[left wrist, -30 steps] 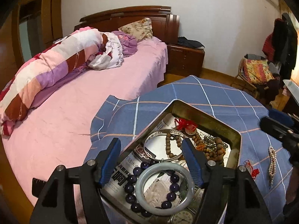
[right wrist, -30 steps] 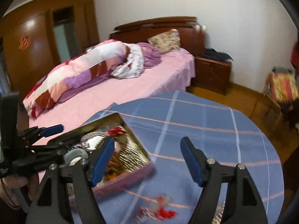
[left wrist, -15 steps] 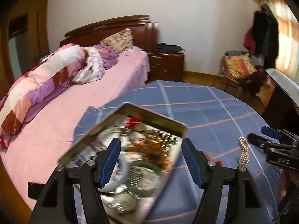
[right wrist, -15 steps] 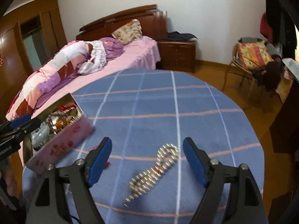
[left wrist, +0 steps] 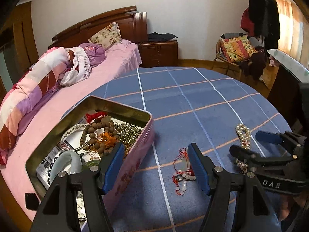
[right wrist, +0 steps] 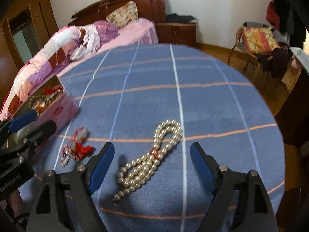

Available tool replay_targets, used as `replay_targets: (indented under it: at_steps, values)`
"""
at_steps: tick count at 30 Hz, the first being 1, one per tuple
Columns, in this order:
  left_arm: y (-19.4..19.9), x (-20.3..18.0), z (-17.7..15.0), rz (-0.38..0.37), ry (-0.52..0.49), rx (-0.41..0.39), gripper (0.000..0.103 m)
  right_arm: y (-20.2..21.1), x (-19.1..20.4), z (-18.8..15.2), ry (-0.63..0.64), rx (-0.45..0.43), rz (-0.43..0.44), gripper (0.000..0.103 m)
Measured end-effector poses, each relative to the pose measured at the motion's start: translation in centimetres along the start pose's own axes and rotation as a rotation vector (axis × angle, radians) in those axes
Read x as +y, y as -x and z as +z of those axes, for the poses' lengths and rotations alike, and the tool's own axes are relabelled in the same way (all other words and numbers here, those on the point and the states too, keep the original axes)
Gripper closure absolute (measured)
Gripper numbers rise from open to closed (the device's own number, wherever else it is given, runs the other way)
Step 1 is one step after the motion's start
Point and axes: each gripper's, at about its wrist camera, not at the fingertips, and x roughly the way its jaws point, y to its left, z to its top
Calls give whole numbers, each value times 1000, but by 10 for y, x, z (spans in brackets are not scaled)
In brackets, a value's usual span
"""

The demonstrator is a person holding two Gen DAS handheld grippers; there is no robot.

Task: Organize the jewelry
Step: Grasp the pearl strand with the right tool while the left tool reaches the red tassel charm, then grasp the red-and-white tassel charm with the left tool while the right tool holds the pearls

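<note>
Over the blue cloth, right tool spread wide, just narrowing, straddling pearl necklace, seemingly untouched, left tool spread, empty

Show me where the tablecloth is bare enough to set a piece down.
The far half of the blue tablecloth, beyond the pearl necklace toward the chair-side edge, is bare. A narrower bare strip runs between the pink tin and the red-string bracelet. It is crowded inside the tin and near the front edge, where both pieces and the open left gripper and right gripper sit.

Glossy pearl necklace, matt tablecloth
</note>
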Motion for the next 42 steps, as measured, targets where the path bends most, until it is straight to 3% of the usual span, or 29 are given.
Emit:
replay_targets:
  at_steps: [1,3,5,7,14,21,24,30,31,34,38,42]
  values:
    - [0,-1,-1,-3,5,3,35,0,1,-1,15,-3,-14,29]
    - [0,0,-2,-4,7,3,35,3,3,-4,49,3,-45,56]
    - [1,-1,-3,2,3,-1,35,6,1,-8,64,2,-41,76]
    - [1,-3,-4,6,1,-6,35,9,1,-13,76,-1,-45,85]
    - [12,-16,-8,-31,-36,-31,35,18,0,-21,77,-5,-34,87]
    - [-13,-24,-11,-67,-61,53,36,16,1,-19,66,-5,-22,87]
    - [-22,-25,-11,-93,-50,91,43,17,1,-18,66,-6,-22,86]
    - [-36,-23,-11,-121,-16,127,48,17,2,-19,75,-6,-30,86]
    - [-36,-24,-12,-124,-18,125,51,17,2,-19,75,-7,-30,86]
    - [-35,-26,-13,-160,-31,125,90,17,2,-19,76,-7,-31,86]
    - [-31,-30,-13,-162,-54,117,94,17,2,-18,75,-9,-24,86]
    - [-19,-25,-12,-161,-34,61,94,18,2,-17,72,-12,-19,86]
